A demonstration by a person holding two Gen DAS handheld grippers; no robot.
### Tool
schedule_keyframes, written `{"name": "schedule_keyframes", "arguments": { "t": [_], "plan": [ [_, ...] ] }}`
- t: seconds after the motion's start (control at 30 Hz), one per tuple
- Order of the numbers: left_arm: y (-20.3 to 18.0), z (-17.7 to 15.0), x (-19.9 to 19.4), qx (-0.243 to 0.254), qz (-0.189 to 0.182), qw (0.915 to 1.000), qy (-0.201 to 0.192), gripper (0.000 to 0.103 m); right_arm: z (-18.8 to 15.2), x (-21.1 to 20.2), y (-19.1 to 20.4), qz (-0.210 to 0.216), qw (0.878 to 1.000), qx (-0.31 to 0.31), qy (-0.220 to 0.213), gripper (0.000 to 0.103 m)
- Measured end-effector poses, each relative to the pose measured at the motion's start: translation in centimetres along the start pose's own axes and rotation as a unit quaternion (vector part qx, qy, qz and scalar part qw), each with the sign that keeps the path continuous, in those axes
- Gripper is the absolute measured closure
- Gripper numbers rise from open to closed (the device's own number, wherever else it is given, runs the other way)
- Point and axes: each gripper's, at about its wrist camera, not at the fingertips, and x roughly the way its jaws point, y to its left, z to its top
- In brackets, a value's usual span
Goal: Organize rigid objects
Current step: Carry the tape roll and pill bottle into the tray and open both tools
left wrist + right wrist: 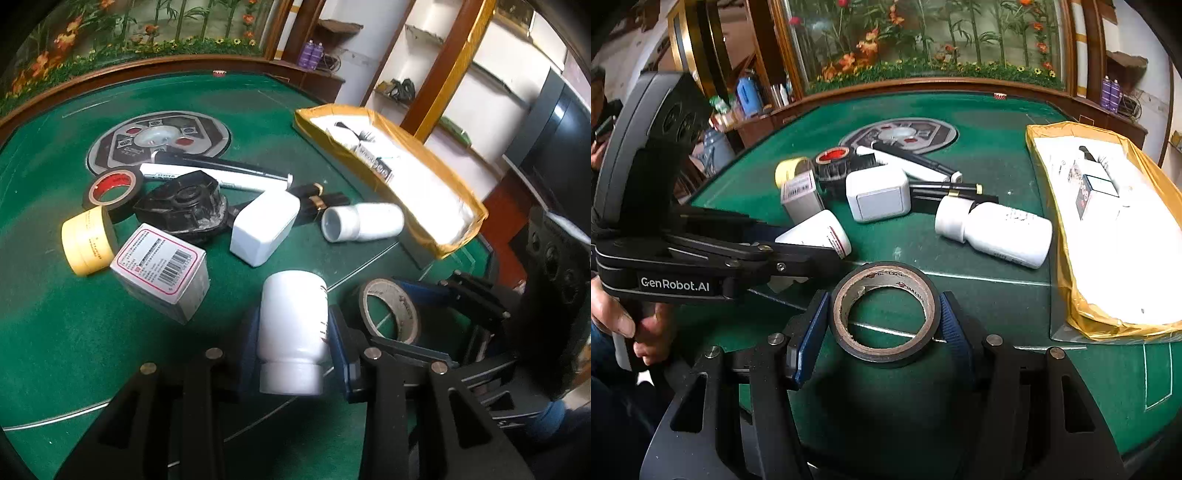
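- green surface carries the clutter; yellow-lined tray at its right side
- left claw clamped on white bottle, cap end toward camera
- right claw partly open, pads against black tape roll between them
- second white bottle lies on its side near tray

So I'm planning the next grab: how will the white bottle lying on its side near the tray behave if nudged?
The white bottle is round and lying down, so it would probably roll. Its smooth plastic looks slippery and stiff. Weight is unclear.
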Motion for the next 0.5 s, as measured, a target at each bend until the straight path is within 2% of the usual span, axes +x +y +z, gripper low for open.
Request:
{"name": "schedule_keyframes", "arguments": {
  "t": [0.23, 0.5],
  "plan": [
    [-1.2, 1.7, -1.0, -0.01, -0.035, 0.9992, -0.016, 0.067, 0.8, -1.9, -1.5, 0.012, 0.999, 0.033, -0.031, 0.043],
    [-5.4, 4.6, 0.2, 0.013, -0.069, 0.9972, -0.024, 0.067, 1.8, -6.5, -6.2, -0.026, 0.99, 0.095, -0.102, 0.043]
  ]
}}
